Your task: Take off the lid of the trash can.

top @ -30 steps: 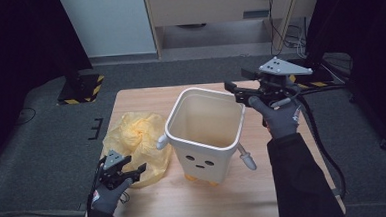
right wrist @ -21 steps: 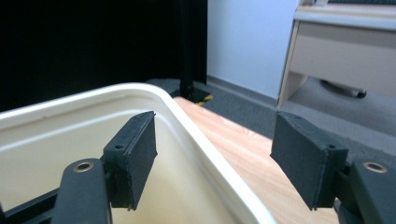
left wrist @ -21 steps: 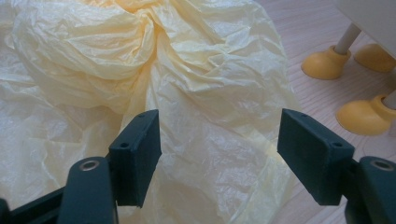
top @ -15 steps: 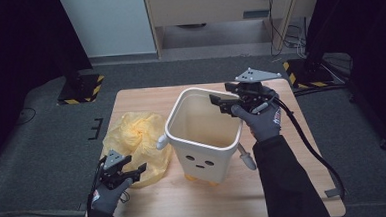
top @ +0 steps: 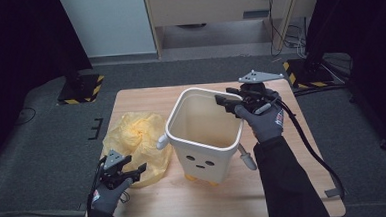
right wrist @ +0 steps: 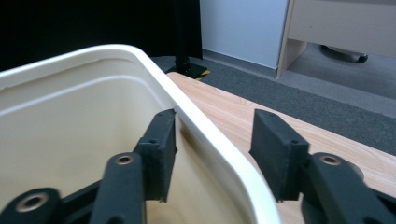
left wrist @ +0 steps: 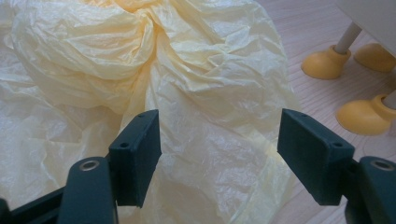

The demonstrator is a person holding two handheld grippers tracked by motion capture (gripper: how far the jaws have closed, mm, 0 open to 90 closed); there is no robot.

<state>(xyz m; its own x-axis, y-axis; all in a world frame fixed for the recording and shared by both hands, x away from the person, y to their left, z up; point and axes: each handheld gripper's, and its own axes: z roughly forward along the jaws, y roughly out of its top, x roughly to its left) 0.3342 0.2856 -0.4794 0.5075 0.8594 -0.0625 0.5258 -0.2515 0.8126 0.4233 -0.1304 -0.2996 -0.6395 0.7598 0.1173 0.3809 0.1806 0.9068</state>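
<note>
Straddling the far-right rim of the white bin (top: 202,138), the right gripper (right wrist: 212,154) has one jaw inside the wall and one outside; its jaws have just been closing, yet a gap shows on the outer side, so the rim looks not yet clamped. Left of the bin on the counter (top: 145,98), the crumpled yellow bag (top: 135,141) lies loose, the left gripper (left wrist: 219,158) poised over it with jaws apart. Lining has barely begun: seizing the bag, opening it and fitting it into the bin remain.
</note>
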